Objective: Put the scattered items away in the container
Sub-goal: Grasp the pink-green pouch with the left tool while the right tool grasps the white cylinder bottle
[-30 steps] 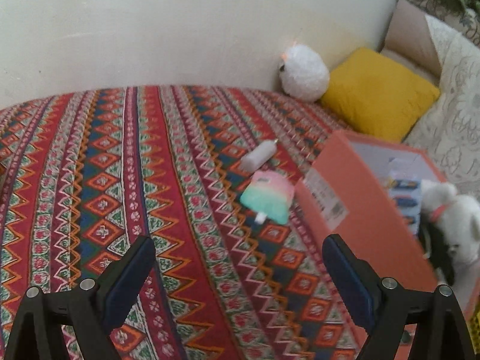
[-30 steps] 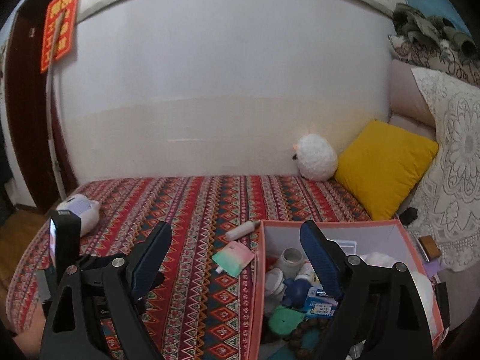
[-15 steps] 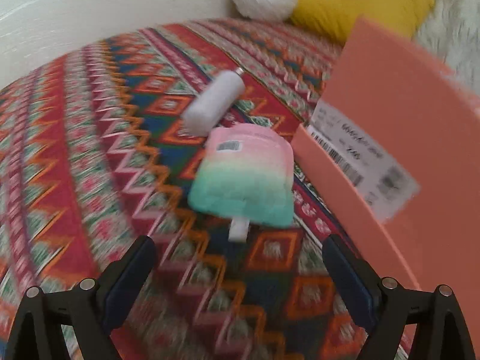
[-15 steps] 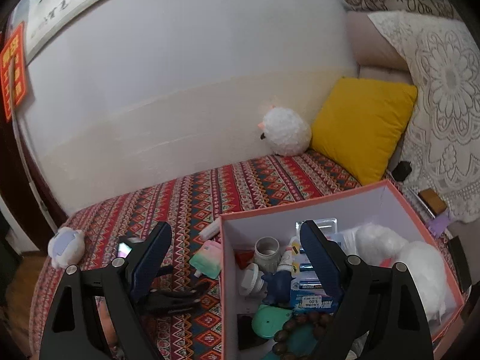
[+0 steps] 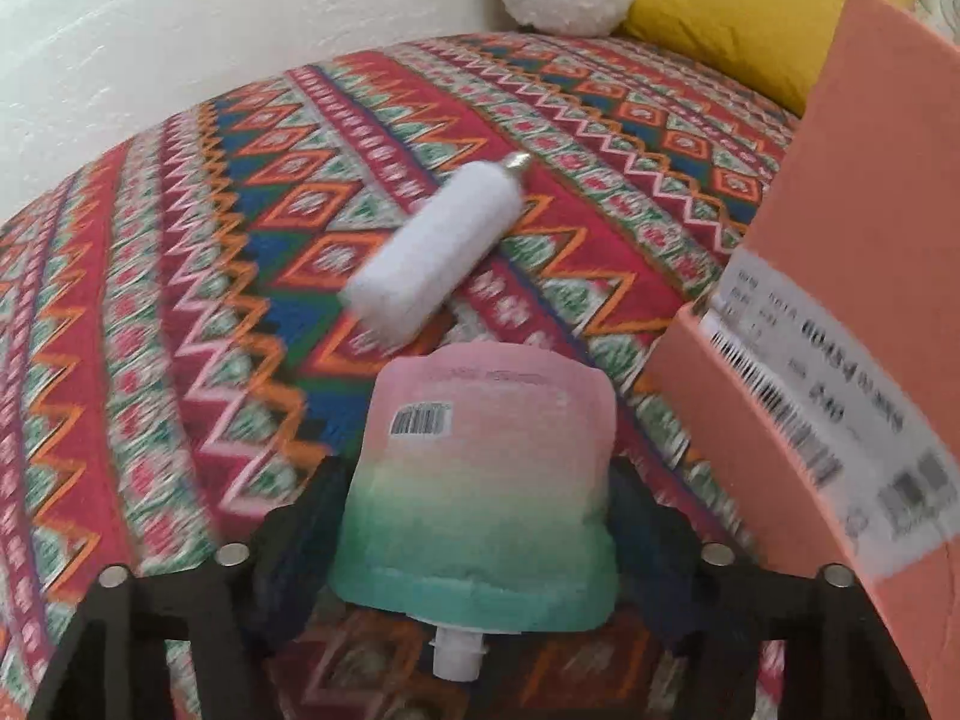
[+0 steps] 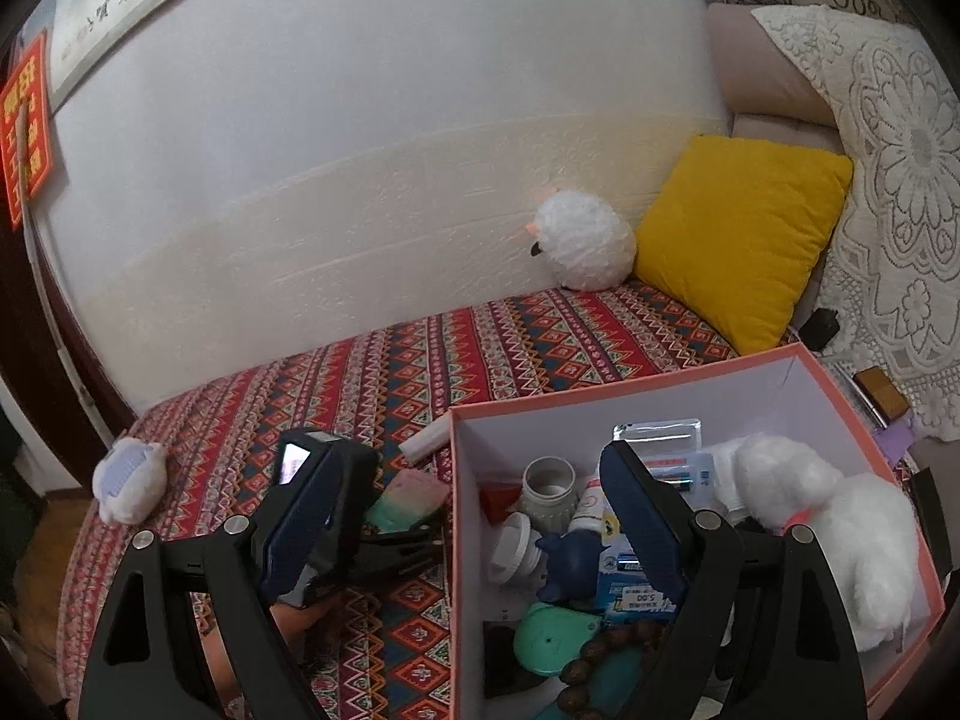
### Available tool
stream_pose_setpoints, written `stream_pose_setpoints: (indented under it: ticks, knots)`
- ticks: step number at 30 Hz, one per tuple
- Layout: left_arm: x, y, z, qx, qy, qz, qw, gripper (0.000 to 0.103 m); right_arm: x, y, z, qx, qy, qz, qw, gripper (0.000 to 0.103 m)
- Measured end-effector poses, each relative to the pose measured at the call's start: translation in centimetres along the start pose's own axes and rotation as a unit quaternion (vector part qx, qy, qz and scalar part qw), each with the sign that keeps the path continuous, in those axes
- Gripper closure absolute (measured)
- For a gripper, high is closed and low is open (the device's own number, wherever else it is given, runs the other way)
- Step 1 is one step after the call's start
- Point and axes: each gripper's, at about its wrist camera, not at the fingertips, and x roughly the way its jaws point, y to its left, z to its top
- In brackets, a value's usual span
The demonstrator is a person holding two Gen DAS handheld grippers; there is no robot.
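A pink-to-green spouted pouch (image 5: 480, 480) lies on the patterned bed cover, spout toward the camera. My left gripper (image 5: 474, 504) is shut on the pouch, one dark finger pressing each side. Just beyond it lies a white tube (image 5: 432, 252), right beside the orange box (image 5: 870, 240). In the right wrist view, my right gripper (image 6: 465, 450) hangs open above the box's left wall (image 6: 456, 480) with nothing between its fingers. The left gripper (image 6: 408, 516) and pouch (image 6: 414, 489) show below left of it, and the tube (image 6: 423, 441) by the box corner.
The box holds a white plush dog (image 6: 840, 510), a jar, bottles, a teal item and beads. A white fluffy toy (image 6: 582, 240) and yellow pillow (image 6: 738, 228) rest against the wall. A small pale plush (image 6: 129, 480) sits at the bed's left edge.
My left gripper moved forward and down to the pouch, and its fingers closed in on its sides. The right gripper swung right and now looks down into the box.
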Motion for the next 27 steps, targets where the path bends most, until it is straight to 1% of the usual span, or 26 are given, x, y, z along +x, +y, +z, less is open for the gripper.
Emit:
stream_pose_setpoints:
  ticks: [2, 4, 6, 8, 9, 11, 13, 15, 17, 19, 21, 22, 24, 26, 27]
  knots:
    - [-0.7, 1.1, -0.7, -0.002, 0.002, 0.022, 0.9998, 0.034, 0.0, 0.3, -0.1, -0.001, 0.000, 0.004, 1.000, 0.013]
    - [-2.0, 3.0, -1.3, -0.010, -0.001, 0.051, 0.9986, 0.034, -0.1, 0.8, -0.3, -0.002, 0.000, 0.010, 1.000, 0.013]
    - [-3.1, 5.5, -2.1, -0.035, -0.005, 0.074, 0.9966, 0.034, 0.0, 1.3, -0.5, -0.001, 0.001, 0.014, 1.000, 0.013]
    - [-5.0, 8.2, -3.2, -0.061, -0.011, 0.110, 0.9920, 0.033, 0.4, 2.0, -0.8, 0.002, 0.007, 0.023, 1.000, 0.013]
    - [-6.1, 9.6, -3.8, -0.076, -0.014, 0.120, 0.9898, 0.033, 0.8, 2.4, -1.0, 0.006, 0.011, 0.029, 0.999, 0.013]
    - [-7.9, 12.1, -5.1, -0.104, -0.020, 0.129, 0.9861, 0.033, 1.9, 3.4, -1.6, 0.025, 0.026, 0.048, 0.998, 0.013]
    - [-9.0, 13.5, -6.5, -0.121, -0.027, 0.137, 0.9828, 0.033, 3.6, 4.6, -2.0, 0.044, 0.043, 0.073, 0.995, 0.013]
    - [-9.7, 14.5, -7.3, -0.133, -0.033, 0.131, 0.9818, 0.033, 5.6, 6.2, -2.2, 0.061, 0.061, 0.099, 0.991, 0.013]
    - [-10.2, 15.3, -8.2, -0.143, -0.039, 0.123, 0.9812, 0.032, 9.1, 8.3, -1.8, 0.073, 0.080, 0.112, 0.988, 0.013]
    - [-10.0, 15.7, -8.3, -0.147, -0.043, 0.118, 0.9811, 0.030, 12.9, 9.4, -1.3, 0.089, 0.104, 0.084, 0.987, 0.013]
    - [-10.0, 15.8, -8.4, -0.149, -0.047, 0.117, 0.9808, 0.029, 17.9, 10.0, -0.9, 0.111, 0.133, 0.031, 0.984, 0.013]
    - [-10.1, 15.8, -8.5, -0.150, -0.049, 0.116, 0.9806, 0.029, 19.8, 10.0, -0.8, 0.116, 0.143, -0.001, 0.983, 0.014]
    - [-10.1, 15.9, -8.7, -0.155, -0.052, 0.111, 0.9804, 0.029, 22.4, 9.6, -0.6, 0.119, 0.143, -0.054, 0.981, 0.014]
    - [-10.2, 15.9, -8.8, -0.159, -0.055, 0.106, 0.9802, 0.029, 25.2, 8.9, -0.5, 0.120, 0.144, -0.109, 0.976, 0.014]
    - [-10.2, 15.9, -8.8, -0.159, -0.055, 0.105, 0.9802, 0.029, 26.3, 8.3, -0.6, 0.125, 0.149, -0.125, 0.973, 0.014]
